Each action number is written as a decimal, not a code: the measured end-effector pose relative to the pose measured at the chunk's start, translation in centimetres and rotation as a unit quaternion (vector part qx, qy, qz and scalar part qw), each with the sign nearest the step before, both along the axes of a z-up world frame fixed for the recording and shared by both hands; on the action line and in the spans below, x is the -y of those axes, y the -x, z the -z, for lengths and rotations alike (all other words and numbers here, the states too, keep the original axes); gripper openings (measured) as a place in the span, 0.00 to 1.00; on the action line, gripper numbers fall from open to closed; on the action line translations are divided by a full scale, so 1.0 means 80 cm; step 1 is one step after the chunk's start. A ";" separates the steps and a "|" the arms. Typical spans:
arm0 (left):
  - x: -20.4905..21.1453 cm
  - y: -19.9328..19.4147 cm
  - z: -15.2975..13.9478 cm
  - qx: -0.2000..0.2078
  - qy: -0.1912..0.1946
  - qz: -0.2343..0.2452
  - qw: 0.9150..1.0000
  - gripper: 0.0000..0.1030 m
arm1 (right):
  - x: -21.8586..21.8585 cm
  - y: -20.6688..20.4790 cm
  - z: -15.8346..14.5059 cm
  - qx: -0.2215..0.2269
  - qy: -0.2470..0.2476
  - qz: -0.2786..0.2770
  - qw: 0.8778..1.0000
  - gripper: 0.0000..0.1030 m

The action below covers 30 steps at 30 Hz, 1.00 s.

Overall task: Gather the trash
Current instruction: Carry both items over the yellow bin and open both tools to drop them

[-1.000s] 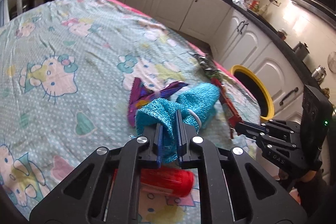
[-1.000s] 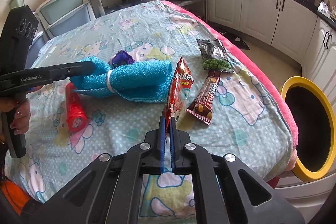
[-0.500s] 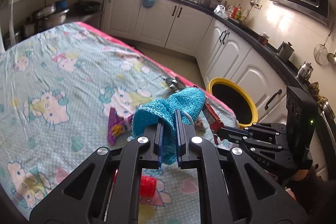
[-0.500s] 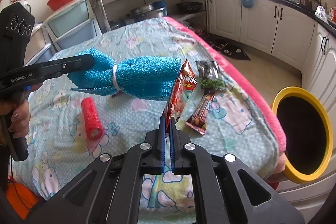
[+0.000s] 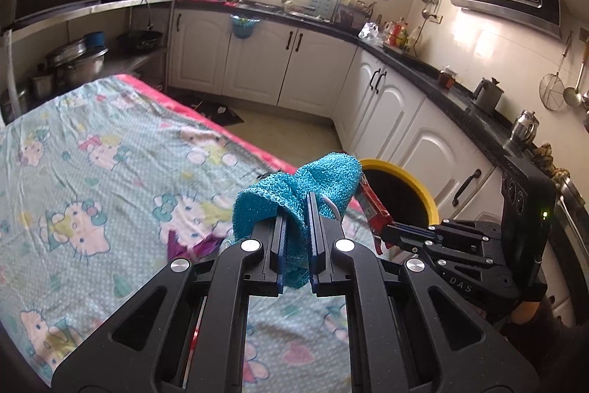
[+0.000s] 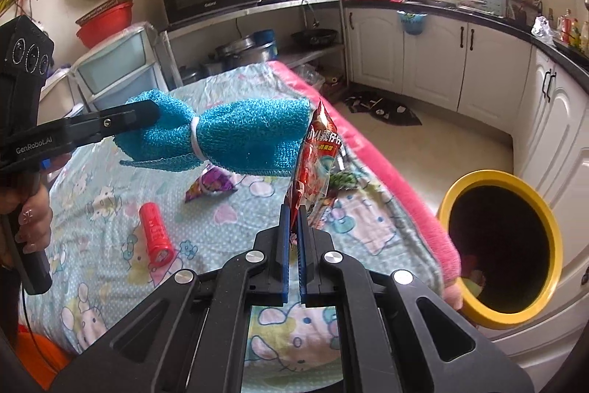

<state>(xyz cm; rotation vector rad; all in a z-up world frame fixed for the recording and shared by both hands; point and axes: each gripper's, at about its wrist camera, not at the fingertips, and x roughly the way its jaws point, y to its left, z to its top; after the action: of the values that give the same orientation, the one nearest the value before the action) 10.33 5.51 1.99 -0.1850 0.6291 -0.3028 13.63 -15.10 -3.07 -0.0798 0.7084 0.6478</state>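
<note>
The left claw (image 5: pixel 294 205) is clamped on one end of a turquoise knitted cloth bundle (image 6: pixel 235 135) tied round its middle with a white band, and holds it in the air above the surface (image 5: pixel 92 172), which is covered by a pale green cartoon-cat sheet with a pink edge. In the right wrist view the bundle sticks out level from the left claw (image 6: pixel 147 115), with a person's hand (image 6: pixel 31 227) gripping that tool's handle at the picture's left side.

The right claw (image 6: pixel 293 220) is pinched shut on the bottom edge of a red printed snack wrapper (image 6: pixel 316 164), which stands upright above its tips and is lifted clear of the sheet. From the left wrist view the same red wrapper (image 5: pixel 371 209) is seen edge-on at the tip of the right claw (image 5: pixel 383 231), just right of the bundle's far end.

Beyond and to the right of both claws, off the surface's pink edge, stands a round black bin with a yellow rim (image 6: pixel 504 253). Its inside is dark; something pale and pinkish lies low against its near wall, too dim to name.

Under the lifted bundle, left of the right claw, a crumpled purple foil wrapper (image 6: pixel 210 185) and a red cylindrical tube (image 6: pixel 156 234) lie on the sheet. Just behind the red wrapper, a green-and-dark packet (image 6: pixel 342 177) shows partly, resting on the sheet.
</note>
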 end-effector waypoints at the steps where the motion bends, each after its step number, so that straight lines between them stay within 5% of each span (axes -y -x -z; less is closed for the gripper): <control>1: 0.003 -0.001 -0.003 0.003 0.001 0.001 1.000 0.05 | 0.003 0.000 -0.003 0.002 -0.001 0.003 1.000 0.04; 30: 0.131 -0.057 -0.070 0.057 -0.017 0.061 0.996 0.05 | 0.135 -0.013 -0.068 0.061 -0.034 0.119 0.990 0.04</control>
<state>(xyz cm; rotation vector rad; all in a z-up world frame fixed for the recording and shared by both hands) 14.88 -5.00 7.59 -0.0948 0.5324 -0.4175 14.67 -25.89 2.40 0.0273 0.5659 0.4326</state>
